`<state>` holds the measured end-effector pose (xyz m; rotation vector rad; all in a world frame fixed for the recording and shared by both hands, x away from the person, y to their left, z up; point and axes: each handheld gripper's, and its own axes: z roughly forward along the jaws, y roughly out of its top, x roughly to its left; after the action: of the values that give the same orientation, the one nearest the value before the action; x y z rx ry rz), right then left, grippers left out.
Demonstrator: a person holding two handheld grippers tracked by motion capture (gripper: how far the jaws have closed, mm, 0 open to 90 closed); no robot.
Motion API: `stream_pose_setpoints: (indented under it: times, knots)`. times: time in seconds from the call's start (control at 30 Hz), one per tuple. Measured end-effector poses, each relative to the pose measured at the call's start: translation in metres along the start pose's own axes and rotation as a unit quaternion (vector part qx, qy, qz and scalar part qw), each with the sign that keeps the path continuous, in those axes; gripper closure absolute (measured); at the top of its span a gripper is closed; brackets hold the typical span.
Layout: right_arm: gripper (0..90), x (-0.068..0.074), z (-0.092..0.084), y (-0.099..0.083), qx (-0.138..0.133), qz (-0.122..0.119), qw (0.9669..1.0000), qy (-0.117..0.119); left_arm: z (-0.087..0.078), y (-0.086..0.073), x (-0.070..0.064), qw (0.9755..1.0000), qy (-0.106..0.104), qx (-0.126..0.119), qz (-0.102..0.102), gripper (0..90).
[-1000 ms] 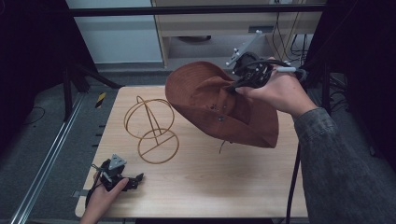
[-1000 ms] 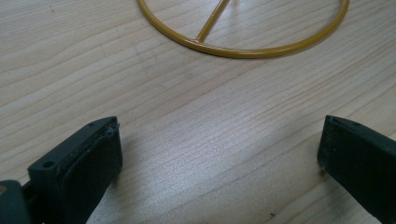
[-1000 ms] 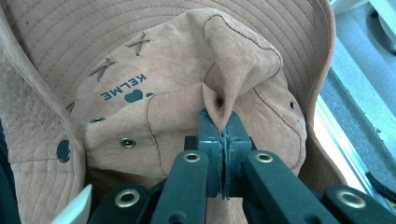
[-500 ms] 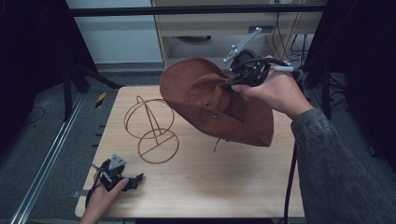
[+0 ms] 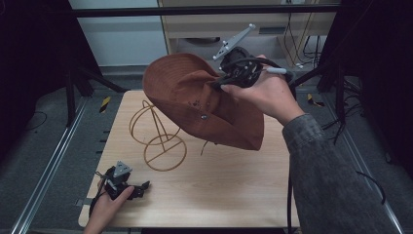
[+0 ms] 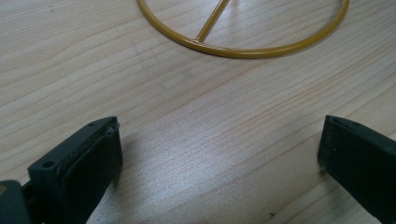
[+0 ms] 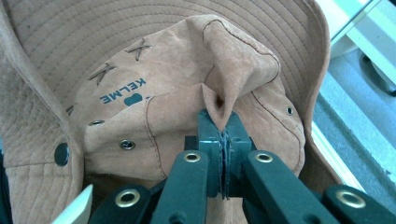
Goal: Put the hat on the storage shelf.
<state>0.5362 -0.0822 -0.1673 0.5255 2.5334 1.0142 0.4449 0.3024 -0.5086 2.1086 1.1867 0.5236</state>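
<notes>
The right tool (image 5: 220, 84) pinches the crown of a brown suede bucket hat (image 5: 195, 100), carried above the gold wire hat stand (image 5: 158, 139) for hanging; the left tool (image 5: 139, 187) rests wide open on the wooden bench (image 5: 234, 190).

The right tool (image 5: 219, 83) is raised, jaws pinched tight together; the left tool (image 5: 141, 187) rests low, jaws standing wide apart.
</notes>
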Motion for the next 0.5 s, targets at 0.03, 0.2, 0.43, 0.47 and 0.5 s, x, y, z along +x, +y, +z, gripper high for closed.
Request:
stream_pose_setpoints:
  times: [0.03,0.2,0.43,0.47,0.5]
  knots:
    - [88.9,0.001,0.001,0.003,-0.003,0.000,1.0000,-0.001,0.000,0.000,0.000,1.0000,0.000,-0.002,-0.002,0.0]
    - [88.9,0.004,0.002,0.016,-0.015,-0.003,0.9999,-0.003,0.000,0.000,0.000,1.0000,0.000,-0.002,-0.002,0.0]
    - [89.2,0.007,0.008,0.028,-0.026,-0.006,0.9996,-0.010,0.000,0.000,0.000,1.0000,0.000,-0.002,-0.002,0.0]
    - [89.2,0.007,0.009,0.030,-0.027,-0.006,0.9995,-0.012,0.000,0.000,0.000,1.0000,0.000,0.000,0.000,0.0]
    - [89.3,0.007,0.011,0.032,-0.028,-0.008,0.9995,-0.011,0.000,0.000,0.000,1.0000,0.000,0.000,0.000,0.0]
